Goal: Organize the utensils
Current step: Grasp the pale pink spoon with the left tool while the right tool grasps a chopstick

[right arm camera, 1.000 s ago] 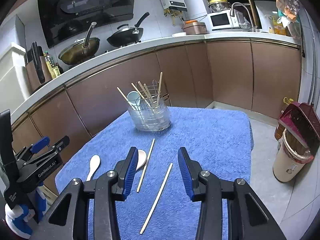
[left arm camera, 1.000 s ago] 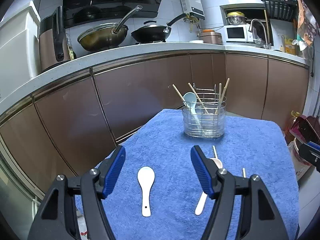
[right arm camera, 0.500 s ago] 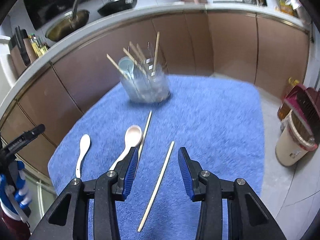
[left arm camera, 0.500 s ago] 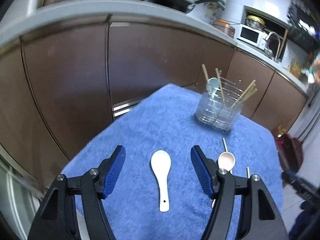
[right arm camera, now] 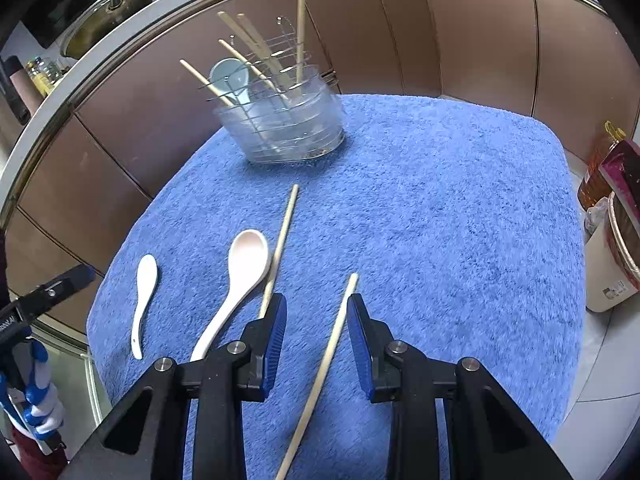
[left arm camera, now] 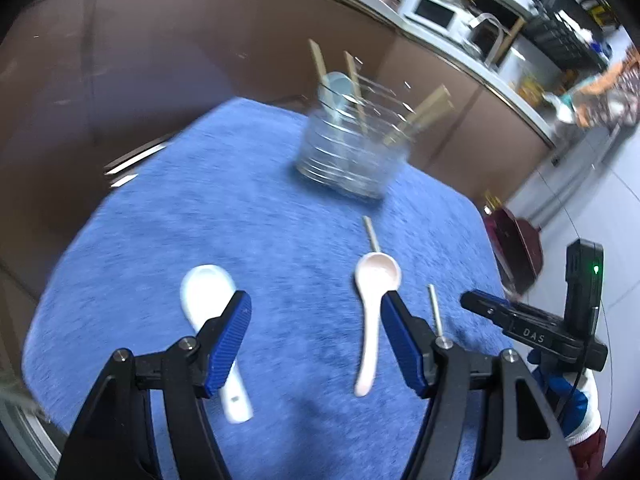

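Observation:
A blue towel (right arm camera: 440,200) covers the table. On it lie a white spoon (left arm camera: 206,292), a pink spoon (left arm camera: 374,280) and two wooden chopsticks (right arm camera: 282,236). At the far side stands a clear utensil holder (right arm camera: 284,128) with a blue spoon and several chopsticks in it. My left gripper (left arm camera: 316,332) is open just above the towel, between the two spoons, and the white spoon's handle runs behind its left finger. My right gripper (right arm camera: 318,328) points down over the nearer chopstick (right arm camera: 336,332). Its jaws are closing, the chopstick lies between them, and the pads do not touch it.
Brown cabinet fronts (right arm camera: 400,40) curve around behind the table under a counter. A bin (right arm camera: 612,272) and an oil bottle (right arm camera: 600,160) stand on the floor to the right. The towel's edge drops off close on the left and right.
Both grippers have tipped downward and come lower toward the towel. The right jaws have narrowed around the nearer chopstick. The left gripper has swung right, from over the white spoon to between the spoons.

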`<action>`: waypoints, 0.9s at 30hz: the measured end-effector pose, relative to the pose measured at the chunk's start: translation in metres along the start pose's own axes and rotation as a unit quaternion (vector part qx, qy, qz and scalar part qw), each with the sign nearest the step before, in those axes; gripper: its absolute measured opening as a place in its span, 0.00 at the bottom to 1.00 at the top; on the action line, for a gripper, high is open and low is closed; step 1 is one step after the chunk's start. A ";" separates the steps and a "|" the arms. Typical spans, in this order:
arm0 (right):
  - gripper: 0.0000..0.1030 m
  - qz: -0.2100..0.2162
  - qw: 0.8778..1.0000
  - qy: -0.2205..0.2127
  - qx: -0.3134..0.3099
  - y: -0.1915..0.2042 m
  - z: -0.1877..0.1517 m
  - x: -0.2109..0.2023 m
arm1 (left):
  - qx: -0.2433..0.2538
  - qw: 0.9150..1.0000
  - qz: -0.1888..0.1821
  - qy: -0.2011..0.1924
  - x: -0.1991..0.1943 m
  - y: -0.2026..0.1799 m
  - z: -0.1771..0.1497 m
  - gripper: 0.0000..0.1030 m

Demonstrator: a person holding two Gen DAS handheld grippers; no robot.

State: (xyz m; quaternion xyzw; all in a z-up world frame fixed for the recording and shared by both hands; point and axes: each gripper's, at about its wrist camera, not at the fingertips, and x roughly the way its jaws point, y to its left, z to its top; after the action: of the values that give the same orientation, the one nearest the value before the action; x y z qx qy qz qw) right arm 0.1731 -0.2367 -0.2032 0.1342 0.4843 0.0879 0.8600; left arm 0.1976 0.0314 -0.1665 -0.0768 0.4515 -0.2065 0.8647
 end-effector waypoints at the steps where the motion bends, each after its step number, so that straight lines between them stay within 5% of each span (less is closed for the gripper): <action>1: 0.28 -0.001 1.000 0.003 0.001 -0.002 0.001 0.002 | 0.008 1.000 -0.012 0.011 0.011 -0.006 0.004 0.63; 14: 0.23 0.000 0.998 0.066 -0.010 -0.008 0.006 0.035 | 0.065 0.987 -0.074 0.124 0.116 -0.037 0.035 0.35; 27: 0.15 -0.018 0.994 0.100 -0.026 -0.003 0.020 0.064 | 0.112 0.978 -0.052 0.166 0.154 -0.052 0.043 0.10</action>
State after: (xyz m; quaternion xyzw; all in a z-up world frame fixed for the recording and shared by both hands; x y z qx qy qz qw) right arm 0.2233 -0.2245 -0.2467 0.0930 0.5682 0.0979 0.8118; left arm 0.2953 -0.0831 -0.2401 0.0324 0.5579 -0.3103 0.7690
